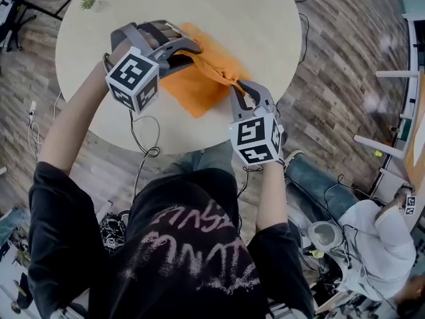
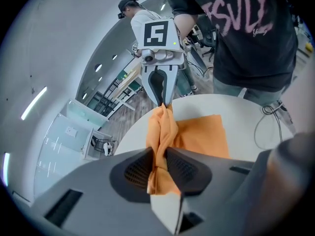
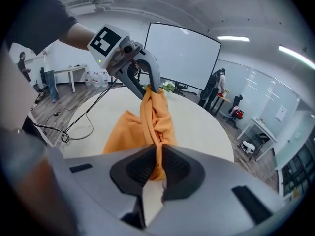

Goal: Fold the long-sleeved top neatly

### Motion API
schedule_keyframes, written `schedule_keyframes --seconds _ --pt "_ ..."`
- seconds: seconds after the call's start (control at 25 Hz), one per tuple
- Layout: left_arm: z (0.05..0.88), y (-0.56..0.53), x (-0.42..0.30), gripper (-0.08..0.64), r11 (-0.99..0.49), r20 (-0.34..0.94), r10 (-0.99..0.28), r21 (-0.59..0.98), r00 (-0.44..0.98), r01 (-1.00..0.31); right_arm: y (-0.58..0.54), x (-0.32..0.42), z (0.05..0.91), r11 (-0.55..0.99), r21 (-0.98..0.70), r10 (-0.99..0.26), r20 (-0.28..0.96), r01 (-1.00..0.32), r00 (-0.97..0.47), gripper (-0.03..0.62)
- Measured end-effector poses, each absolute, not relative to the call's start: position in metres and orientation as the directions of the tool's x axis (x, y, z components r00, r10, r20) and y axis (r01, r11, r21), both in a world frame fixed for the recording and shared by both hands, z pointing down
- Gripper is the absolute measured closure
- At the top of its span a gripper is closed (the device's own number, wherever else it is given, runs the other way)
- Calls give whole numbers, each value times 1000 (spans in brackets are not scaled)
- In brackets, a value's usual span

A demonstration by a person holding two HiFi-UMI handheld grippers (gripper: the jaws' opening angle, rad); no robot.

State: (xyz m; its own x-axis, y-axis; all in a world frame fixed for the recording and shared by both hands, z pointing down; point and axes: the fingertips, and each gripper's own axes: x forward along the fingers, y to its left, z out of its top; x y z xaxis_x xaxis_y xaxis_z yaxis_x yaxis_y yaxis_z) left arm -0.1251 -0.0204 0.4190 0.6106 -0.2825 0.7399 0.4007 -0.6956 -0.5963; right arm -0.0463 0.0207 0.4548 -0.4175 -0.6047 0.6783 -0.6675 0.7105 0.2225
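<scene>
An orange long-sleeved top [image 1: 199, 78] lies folded on the round pale table [image 1: 219, 12], with one edge lifted and stretched between my two grippers. My left gripper [image 1: 194, 49] is shut on the bunched orange cloth [image 2: 160, 149] at the upper left of the top. My right gripper [image 1: 240, 86] is shut on the same edge of cloth [image 3: 156, 146] at its lower right end. In the left gripper view the right gripper [image 2: 162, 101] shows straight ahead, pinching the cloth's far end. In the right gripper view the left gripper [image 3: 150, 88] shows the same way.
A small green plant [image 1: 87, 3] stands at the table's far left edge. Cables [image 1: 149, 148] hang off the table's near rim. A seated person in white [image 1: 378, 238] is on the floor at the lower right. White furniture [image 1: 392, 111] stands at the right.
</scene>
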Motion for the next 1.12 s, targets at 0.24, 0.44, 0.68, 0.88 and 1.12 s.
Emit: schedule_keyframes --seconds 0.24,0.44,0.68,0.88,1.12 --pt "441 11 -170 462 -728 762 -289 -568 579 384 52 -90 467 781 201 -539 696 -591 -474 554" --pt "470 34 -209 460 -771 809 -275 -508 519 383 77 -130 474 851 155 -451 706 -501 -546 555" --pt "499 60 -241 457 -796 859 -243 -442 451 413 107 -168 497 911 53 -315 730 -408 -607 555" --pt "526 82 -258 454 -825 890 -198 -378 411 420 129 -185 523 931 -48 -208 747 -363 -632 555" --pt "548 99 -271 453 -846 916 -162 -320 366 427 144 -197 543 929 -136 -130 750 -344 -648 555"
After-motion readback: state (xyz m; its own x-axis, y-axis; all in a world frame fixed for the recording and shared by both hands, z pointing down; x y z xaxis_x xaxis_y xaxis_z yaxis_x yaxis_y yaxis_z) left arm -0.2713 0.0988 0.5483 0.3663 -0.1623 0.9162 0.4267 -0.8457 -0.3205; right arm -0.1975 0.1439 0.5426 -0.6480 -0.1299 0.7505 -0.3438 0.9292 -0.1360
